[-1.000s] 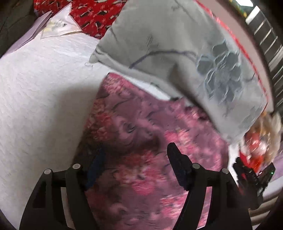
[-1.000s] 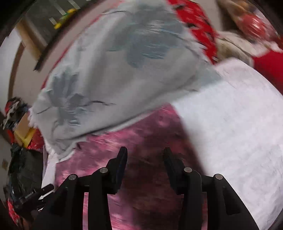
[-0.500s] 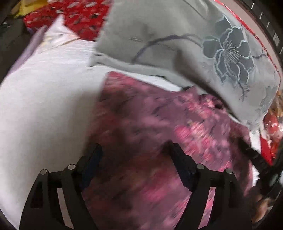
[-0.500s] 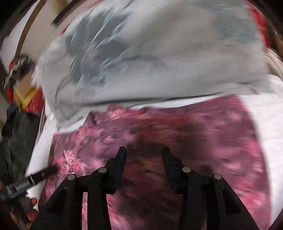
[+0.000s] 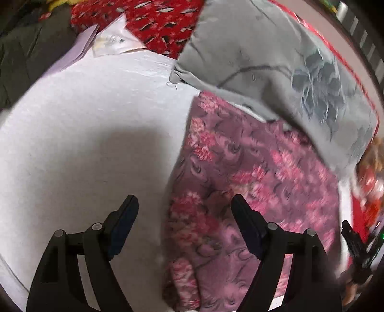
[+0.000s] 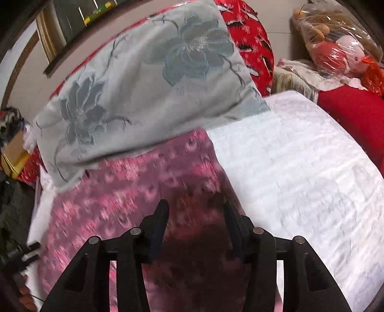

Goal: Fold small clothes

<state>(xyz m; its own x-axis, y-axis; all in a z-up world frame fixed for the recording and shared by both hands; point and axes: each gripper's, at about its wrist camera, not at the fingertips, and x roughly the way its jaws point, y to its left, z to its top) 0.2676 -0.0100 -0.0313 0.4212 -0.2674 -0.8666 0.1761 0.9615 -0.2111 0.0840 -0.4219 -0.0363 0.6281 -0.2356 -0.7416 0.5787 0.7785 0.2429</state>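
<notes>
Across the lower centre of both views lies the pink floral cloth [image 5: 252,182] [image 6: 134,187], flat on the white quilted bedcover [image 5: 84,144] [image 6: 300,180], print motion-blurred. Its upper edge is hidden under the grey flower-embroidered pillow [image 5: 276,62] [image 6: 144,79]. Left gripper [image 5: 184,206]: fingers spread wide, holding nothing, straddling the cloth's left edge. Right gripper [image 6: 195,211]: fingers parted, empty, over a shadowed patch of the cloth. Red patterned fabric [image 5: 156,21] [image 6: 252,48] is cut off at the top.

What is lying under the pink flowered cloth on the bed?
The pink flowered cloth lies on a white quilted cover. The grey flowered pillow hangs over its far edge and hides that part. Whatever is beneath its middle is covered.
</notes>
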